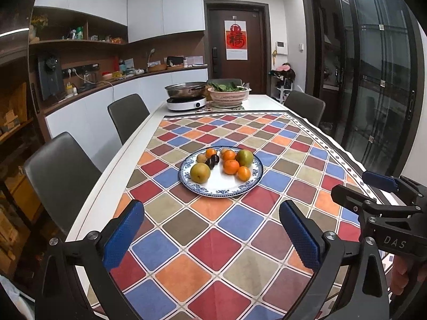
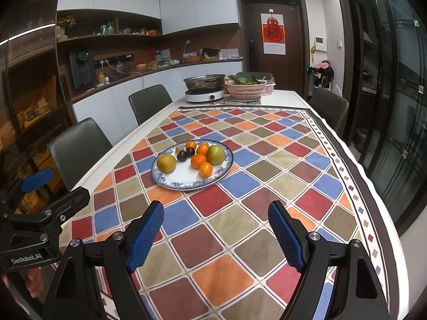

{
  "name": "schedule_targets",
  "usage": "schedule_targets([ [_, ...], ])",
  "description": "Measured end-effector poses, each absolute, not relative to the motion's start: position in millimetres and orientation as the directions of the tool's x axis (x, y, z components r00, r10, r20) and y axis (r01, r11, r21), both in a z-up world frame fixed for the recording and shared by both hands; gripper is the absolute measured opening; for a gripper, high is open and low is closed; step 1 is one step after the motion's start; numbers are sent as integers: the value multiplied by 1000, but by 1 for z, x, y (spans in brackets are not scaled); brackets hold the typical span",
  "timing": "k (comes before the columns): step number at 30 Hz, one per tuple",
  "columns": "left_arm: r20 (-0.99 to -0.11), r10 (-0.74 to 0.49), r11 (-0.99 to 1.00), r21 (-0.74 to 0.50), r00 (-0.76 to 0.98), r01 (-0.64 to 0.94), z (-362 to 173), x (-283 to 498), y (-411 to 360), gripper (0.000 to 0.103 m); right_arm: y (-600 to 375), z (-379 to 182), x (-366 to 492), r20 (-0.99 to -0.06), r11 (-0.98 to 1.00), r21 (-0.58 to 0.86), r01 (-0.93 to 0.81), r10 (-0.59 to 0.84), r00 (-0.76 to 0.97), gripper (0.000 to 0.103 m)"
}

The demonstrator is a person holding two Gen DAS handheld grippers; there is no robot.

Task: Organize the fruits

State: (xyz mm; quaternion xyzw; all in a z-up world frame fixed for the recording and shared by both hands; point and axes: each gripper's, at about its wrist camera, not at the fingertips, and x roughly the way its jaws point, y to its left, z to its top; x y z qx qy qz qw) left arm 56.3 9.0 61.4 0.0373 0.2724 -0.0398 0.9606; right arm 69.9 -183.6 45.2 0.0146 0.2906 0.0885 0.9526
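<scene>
Item: blue-rimmed plate (image 1: 256, 178), set on the chequered tablecloth (image 1: 226, 240) toward the table's left half.

Contents, by plate clock as seen from the near end:
- large yellow-green fruit (image 1: 200, 172) at 8 o'clock
- large green fruit (image 1: 244, 158) at 1 o'clock, touching the orange citrus
- orange citrus (image 1: 231, 166) clustered from centre out to 3 o'clock, one more piece at 11
- two dark plums (image 1: 212, 161) just left of centre
- small brown fruit (image 1: 201, 158) at 10 o'clock

All fruit lies on the plate; none shows on the cloth.

Tools:
- left gripper (image 1: 210, 237), fingers spread wide, holding nothing, low over the cloth at 6 o'clock of the plate
- right gripper (image 2: 216, 237), likewise wide open and empty, beside it

Beyond: hotpot pan (image 1: 185, 90) on its cooker and a pink colander (image 1: 229, 96) of greens at the table's far end, 12 o'clock.

Stage: this layout would suit fruit already gathered on the plate, or fruit waiting to be sorted by kind.

Handling note: the round fruit will likely roll. Any grasp should close across the widest part, coming from the open near side, so that touching neighbours are not nudged.
</scene>
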Motion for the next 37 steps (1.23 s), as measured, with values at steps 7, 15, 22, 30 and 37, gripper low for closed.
schedule_targets([
  [7, -528, -53, 995, 43, 848, 89, 62, 52, 8, 103, -183, 46, 70, -549, 984, 75, -163, 178, 817, 81],
  [15, -529, -52, 995, 42, 847, 88, 62, 52, 8, 103, -181, 47, 67, -548, 983, 70, -170, 180, 817, 81],
  [22, -528, -55, 995, 42, 847, 91, 62, 50, 8, 103, -181, 47, 67, -548, 983, 70, -170, 180, 817, 81],
  [30, -530, -60, 995, 37, 846, 93, 62, 47, 8, 103, -180, 47, 66, -549, 983, 70, -171, 181, 816, 81],
  [37, -542, -61, 995, 34, 838, 95, 58, 51, 7, 103, -180, 46, 65, -557, 983, 73, -170, 181, 810, 81],
])
